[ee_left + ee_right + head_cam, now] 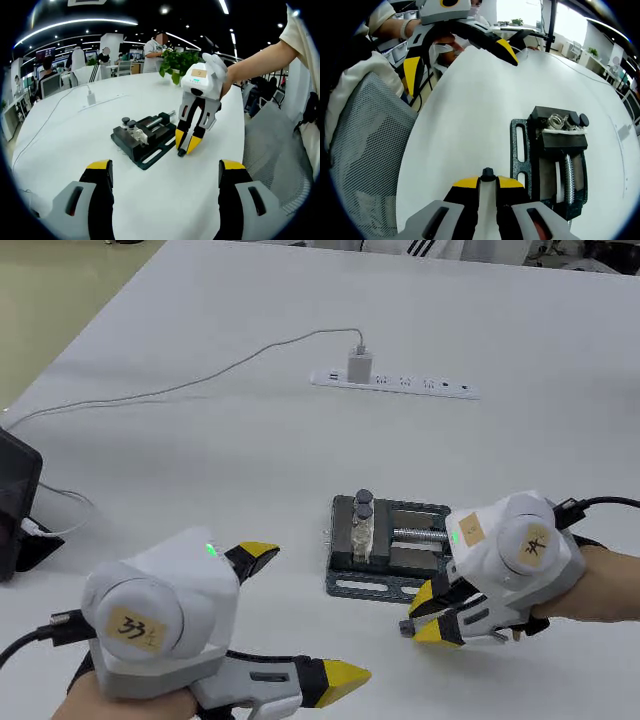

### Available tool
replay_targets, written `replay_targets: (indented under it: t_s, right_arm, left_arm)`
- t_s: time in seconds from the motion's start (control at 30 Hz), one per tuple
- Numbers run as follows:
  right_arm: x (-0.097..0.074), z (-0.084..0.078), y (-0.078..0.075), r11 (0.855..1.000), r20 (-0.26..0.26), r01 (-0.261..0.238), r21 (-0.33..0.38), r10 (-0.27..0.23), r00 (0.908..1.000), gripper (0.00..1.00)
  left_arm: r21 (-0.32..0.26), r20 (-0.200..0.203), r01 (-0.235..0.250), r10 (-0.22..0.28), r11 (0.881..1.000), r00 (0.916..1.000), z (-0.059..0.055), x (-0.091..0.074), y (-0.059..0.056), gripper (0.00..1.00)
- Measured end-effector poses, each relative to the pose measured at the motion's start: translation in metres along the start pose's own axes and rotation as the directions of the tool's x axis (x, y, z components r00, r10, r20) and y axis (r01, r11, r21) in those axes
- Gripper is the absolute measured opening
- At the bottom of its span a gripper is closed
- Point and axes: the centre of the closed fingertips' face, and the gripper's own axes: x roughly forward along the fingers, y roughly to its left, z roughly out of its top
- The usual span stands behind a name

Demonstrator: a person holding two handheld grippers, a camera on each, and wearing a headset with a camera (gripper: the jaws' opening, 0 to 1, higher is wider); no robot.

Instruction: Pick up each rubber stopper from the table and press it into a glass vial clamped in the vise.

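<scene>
White table [200, 460]; stopper [487, 174] pinched btwn right gripper [487, 183] fingers [465, 183], beside vise [555, 145].

My white table [200, 460] is carrying a black vise [385, 585] near me, a power strip [420, 385] and cable [200, 377] lying farther off.

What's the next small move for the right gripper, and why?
Probably lift the right gripper and carry it toward the vise. Its jaws are shut on a rubber stopper low over the table, beside the vise, and an open vial sits next to two capped vials. The left gripper is open, holding nothing.
</scene>
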Motion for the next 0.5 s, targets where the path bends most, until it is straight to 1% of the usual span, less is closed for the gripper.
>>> replay_targets:
  t_s: [0.2,0.3,0.37,0.4,0.5]
  right_arm:
    - [-0.002,-0.001,0.001,1.000,-0.015,0.002,-0.022,-0.002,0.9999,0.07]
    - [-0.006,0.001,0.001,1.000,-0.026,0.003,-0.022,-0.004,0.9996,0.07]
    - [-0.010,0.003,0.002,1.000,-0.034,0.003,-0.024,-0.004,0.9994,0.07]
    - [-0.013,0.004,0.002,1.000,-0.039,0.005,-0.023,-0.005,0.9992,0.07]
    - [-0.021,0.007,0.002,1.000,-0.060,0.015,-0.004,-0.015,0.9981,0.07]
  left_arm:
    - [0.009,-0.002,0.017,-0.017,1.000,0.9999,-0.002,0.003,-0.005,0.84]
    - [0.016,-0.003,0.027,-0.027,0.999,0.9996,-0.001,0.004,-0.008,0.80]
    - [0.034,-0.013,0.032,-0.032,0.999,0.9994,-0.002,0.004,-0.010,0.77]
    - [0.052,-0.034,0.035,-0.034,0.998,0.9989,-0.005,0.004,-0.010,0.75]
    - [0.093,-0.045,0.043,-0.039,0.995,0.9982,-0.005,0.006,-0.012,0.72]
